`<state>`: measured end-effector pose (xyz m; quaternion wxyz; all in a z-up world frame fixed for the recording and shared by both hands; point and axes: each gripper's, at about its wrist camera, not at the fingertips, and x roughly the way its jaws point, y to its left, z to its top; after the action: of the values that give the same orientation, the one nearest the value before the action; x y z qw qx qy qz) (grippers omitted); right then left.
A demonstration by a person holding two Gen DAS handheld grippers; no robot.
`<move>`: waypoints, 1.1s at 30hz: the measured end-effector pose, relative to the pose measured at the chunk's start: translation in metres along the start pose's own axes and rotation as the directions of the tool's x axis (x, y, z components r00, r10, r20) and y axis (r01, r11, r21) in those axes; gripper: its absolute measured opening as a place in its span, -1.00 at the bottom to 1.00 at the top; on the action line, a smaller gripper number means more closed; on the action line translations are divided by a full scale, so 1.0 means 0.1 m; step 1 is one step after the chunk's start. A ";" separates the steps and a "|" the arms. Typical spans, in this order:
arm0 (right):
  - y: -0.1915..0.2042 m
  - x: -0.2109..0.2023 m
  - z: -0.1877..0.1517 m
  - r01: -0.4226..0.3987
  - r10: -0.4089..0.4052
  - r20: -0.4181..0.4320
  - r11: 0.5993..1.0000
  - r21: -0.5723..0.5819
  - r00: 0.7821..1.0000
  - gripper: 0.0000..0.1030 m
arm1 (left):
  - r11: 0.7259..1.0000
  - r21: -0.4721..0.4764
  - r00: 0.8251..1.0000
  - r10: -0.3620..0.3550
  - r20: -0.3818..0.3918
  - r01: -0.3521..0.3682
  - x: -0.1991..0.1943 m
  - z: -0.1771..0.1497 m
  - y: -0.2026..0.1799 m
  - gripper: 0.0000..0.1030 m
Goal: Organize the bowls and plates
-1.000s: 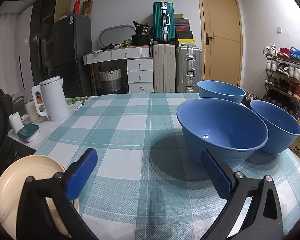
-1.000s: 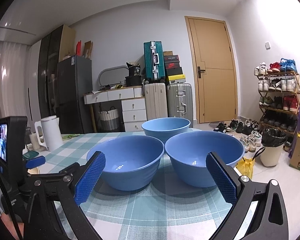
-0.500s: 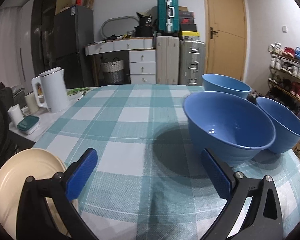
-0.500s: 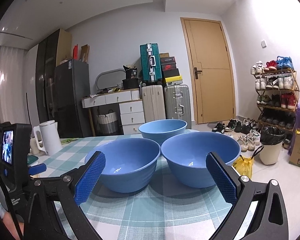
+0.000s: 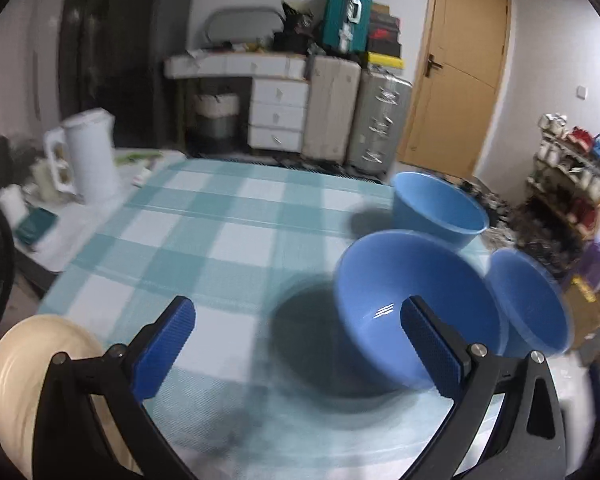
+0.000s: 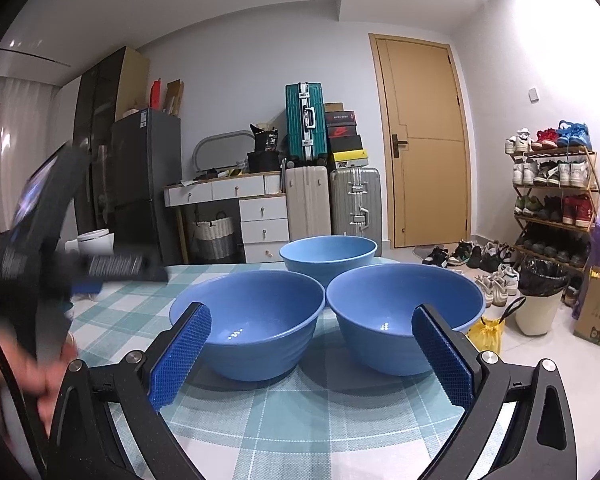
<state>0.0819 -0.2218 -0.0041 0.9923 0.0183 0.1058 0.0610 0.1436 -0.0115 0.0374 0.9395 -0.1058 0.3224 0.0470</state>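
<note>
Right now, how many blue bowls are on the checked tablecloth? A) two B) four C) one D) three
D: the right wrist view shows three, a near-left bowl, a near-right bowl and a far bowl behind them, all upright and separate on the checked tablecloth, none stacked.

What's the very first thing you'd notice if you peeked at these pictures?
Three big blue bowls huddle together on the green-checked tablecloth, right ahead of the open right gripper. The left gripper, also open, points at the nearest bowl, with a cream plate at the table's near left edge. Behind, a teal suitcase stands atop two pale ones.
</note>
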 end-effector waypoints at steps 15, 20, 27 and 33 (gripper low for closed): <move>-0.11 0.03 0.00 -0.033 0.042 -0.065 0.992 0.122 0.997 0.99 | 0.984 0.169 0.914 0.020 -0.404 0.053 1.28 0.56 -0.41 0.99; -0.18 0.31 0.14 -0.038 0.140 -0.273 0.937 0.347 0.952 0.99 | 0.981 0.164 0.870 -0.005 -0.494 0.098 1.52 0.53 -0.40 0.98; -0.17 0.64 0.10 0.008 0.226 -0.365 0.841 0.540 0.903 0.99 | 0.959 0.246 0.805 0.032 -0.592 0.143 1.74 0.44 -0.55 0.50; -0.18 0.82 0.05 0.102 0.169 -0.434 0.839 0.535 0.885 0.99 | 0.946 0.229 0.765 -0.031 -0.643 0.231 1.79 0.40 -0.57 -0.06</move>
<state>0.1648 -0.2299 -0.0169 0.8899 0.2853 0.3525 0.0489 0.3173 -0.0538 -0.0324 0.7826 0.0034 0.6134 -0.1063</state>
